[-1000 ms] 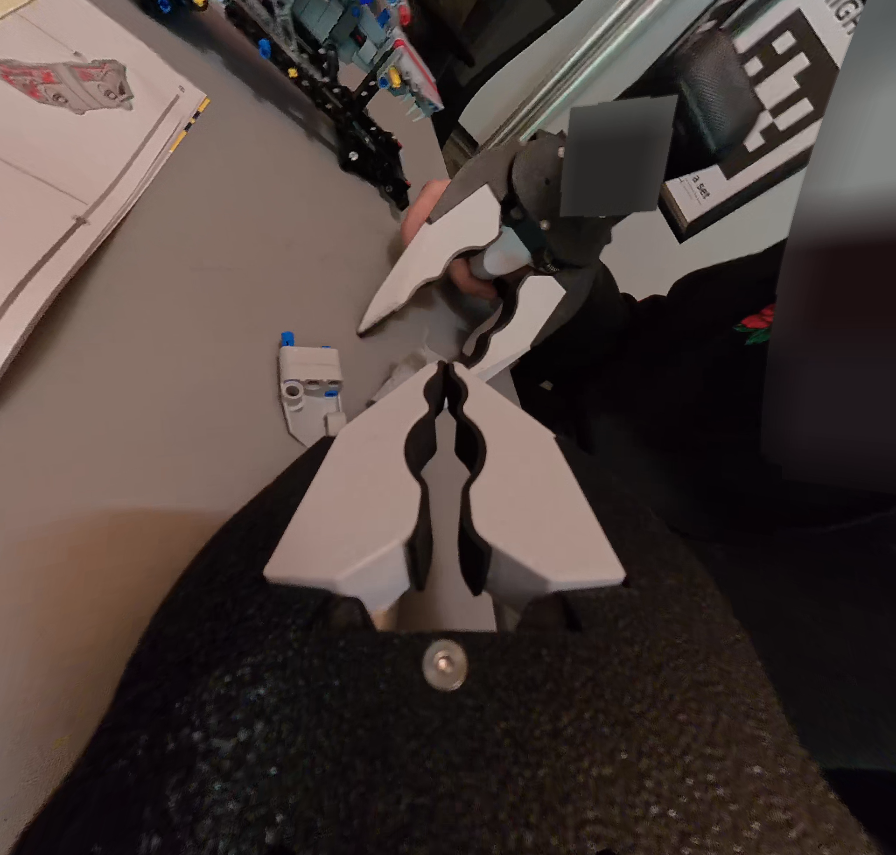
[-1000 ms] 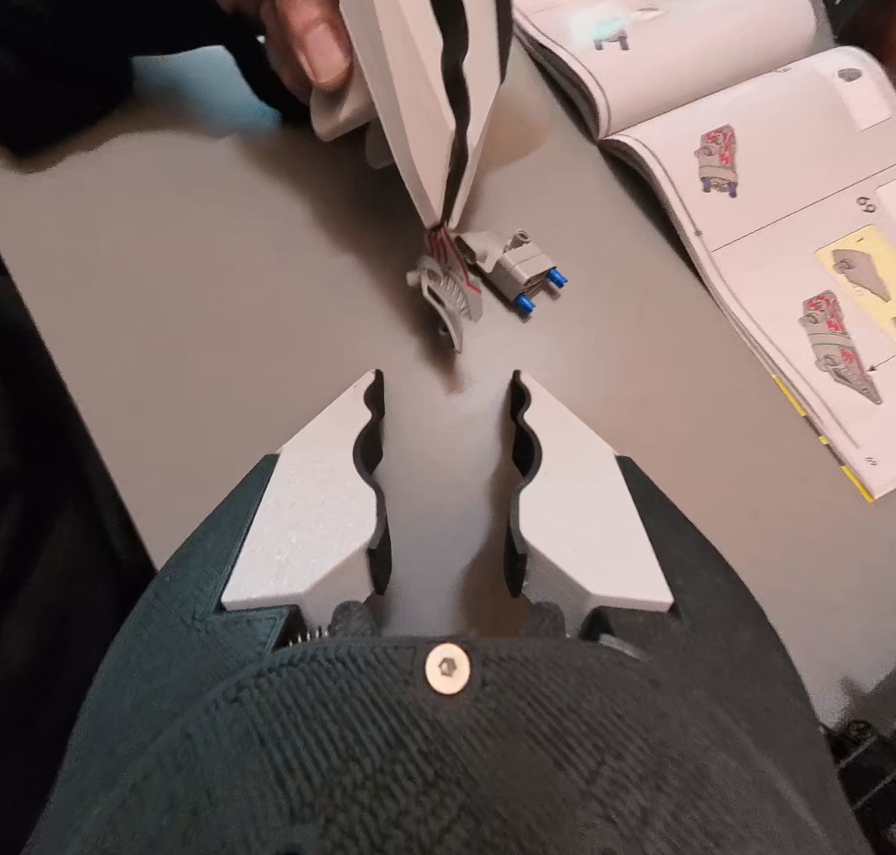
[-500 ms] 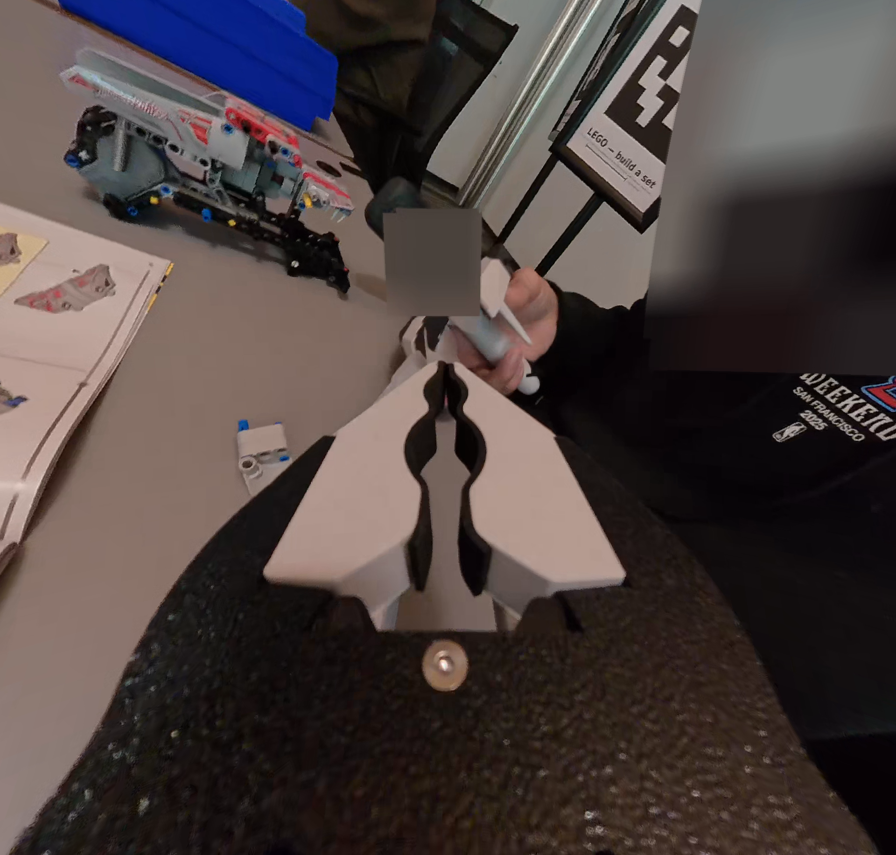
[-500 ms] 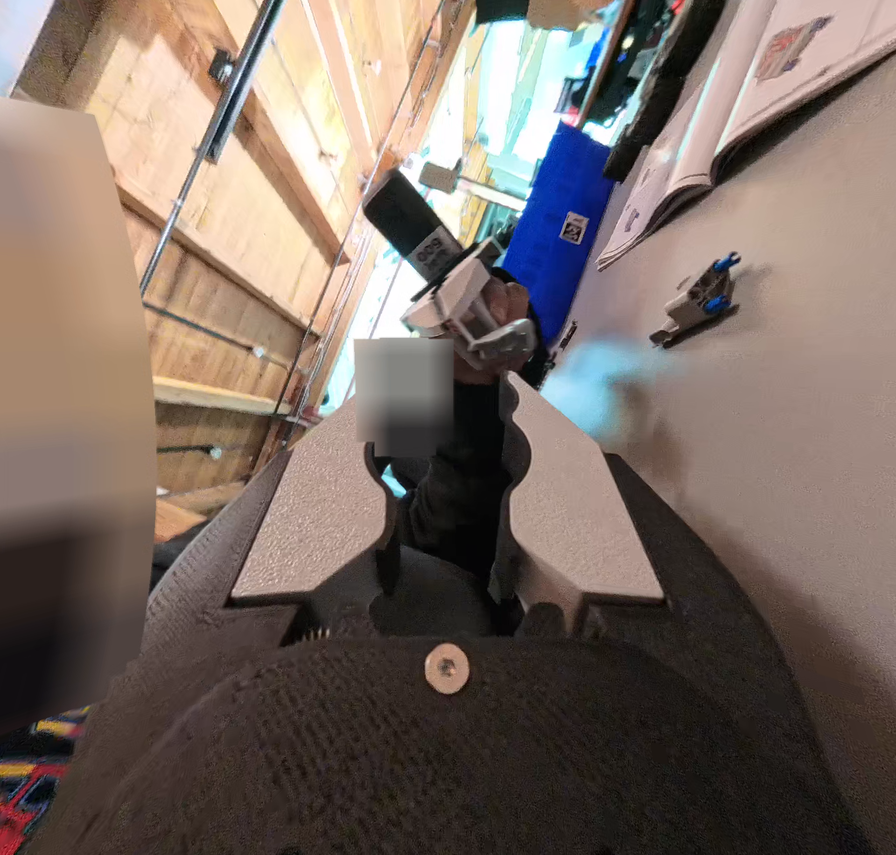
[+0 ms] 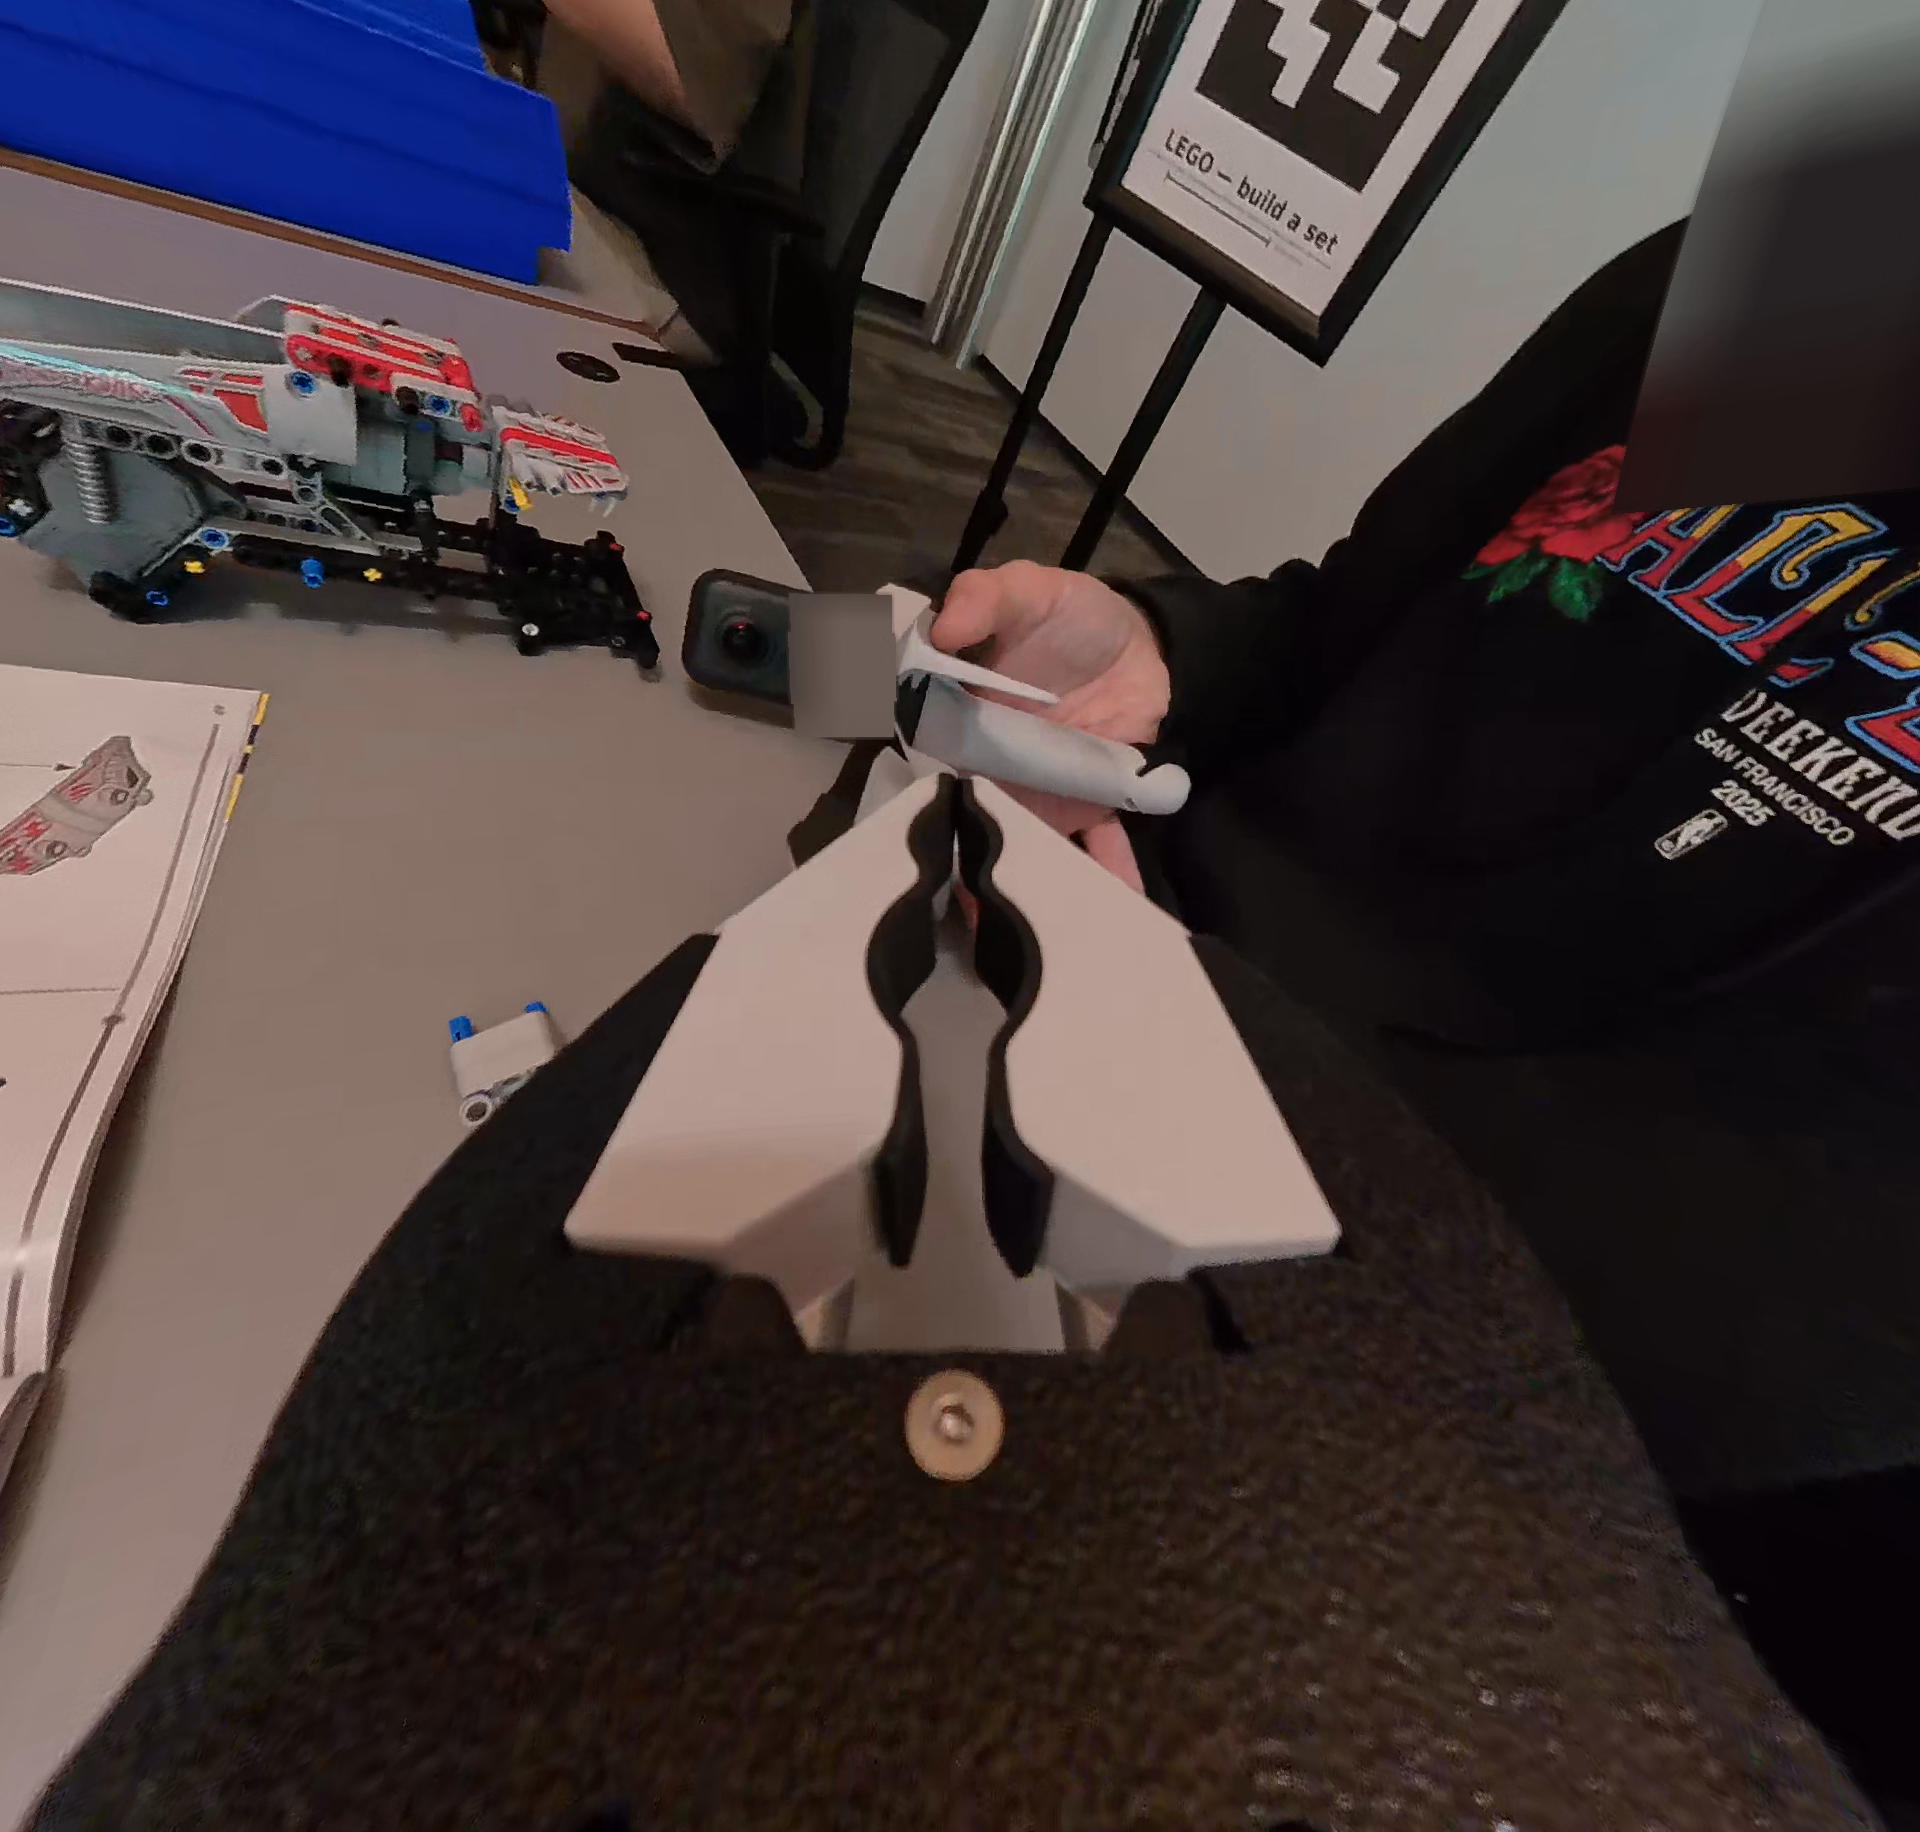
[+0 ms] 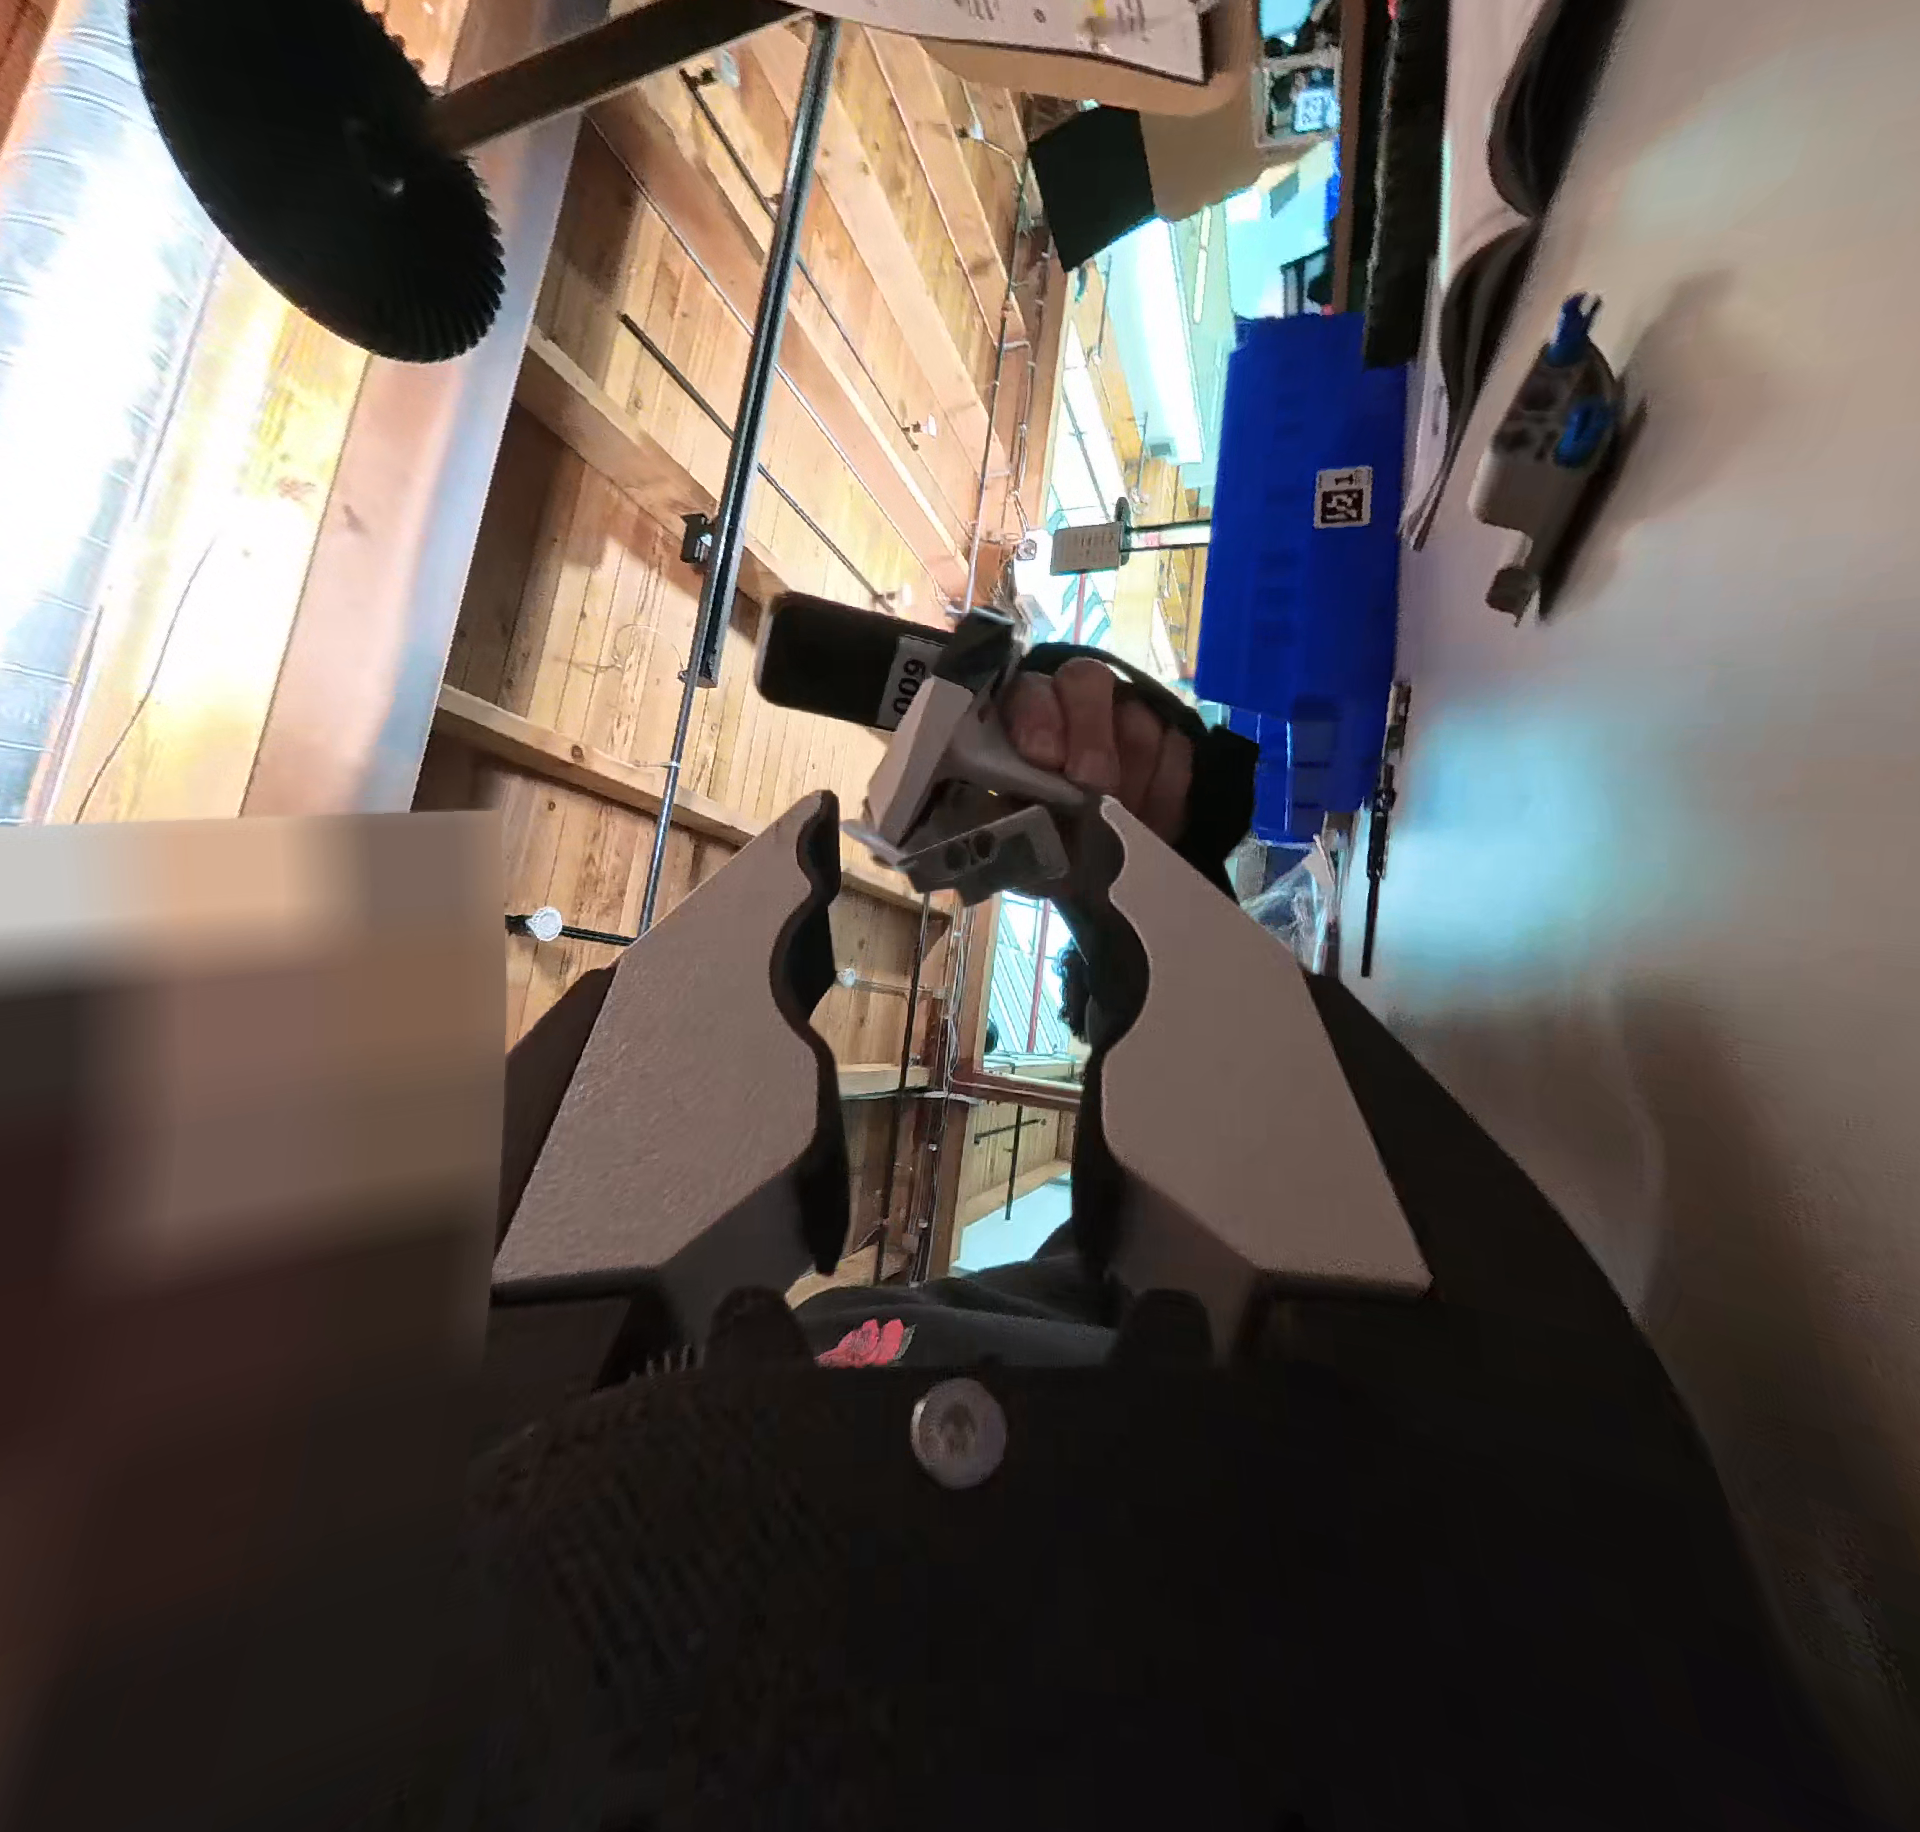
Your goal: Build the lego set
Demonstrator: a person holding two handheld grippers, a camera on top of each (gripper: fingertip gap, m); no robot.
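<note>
Left wrist view: left hand-held gripper (image 5: 954, 806) pressed together, right hand-held gripper (image 6: 971, 832) spread; small grey piece (image 5: 499, 1055) on tabletop (image 5: 436, 847) looks light, rigid—pinch its flat sides.

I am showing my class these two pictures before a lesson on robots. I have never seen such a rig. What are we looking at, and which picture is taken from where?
There is no robot here. A person holds a two-finger gripper in each hand, and each gripper carries a camera that looks along its fingers.

The left wrist view shows the left gripper, shut, above a grey table. On the table lie an open instruction booklet, a half-built Lego model and a small grey block with blue pins.

The right wrist view is tipped sideways. It shows the right gripper, open and empty. Beyond it the left gripper seems to pinch a grey Lego piece.
</note>
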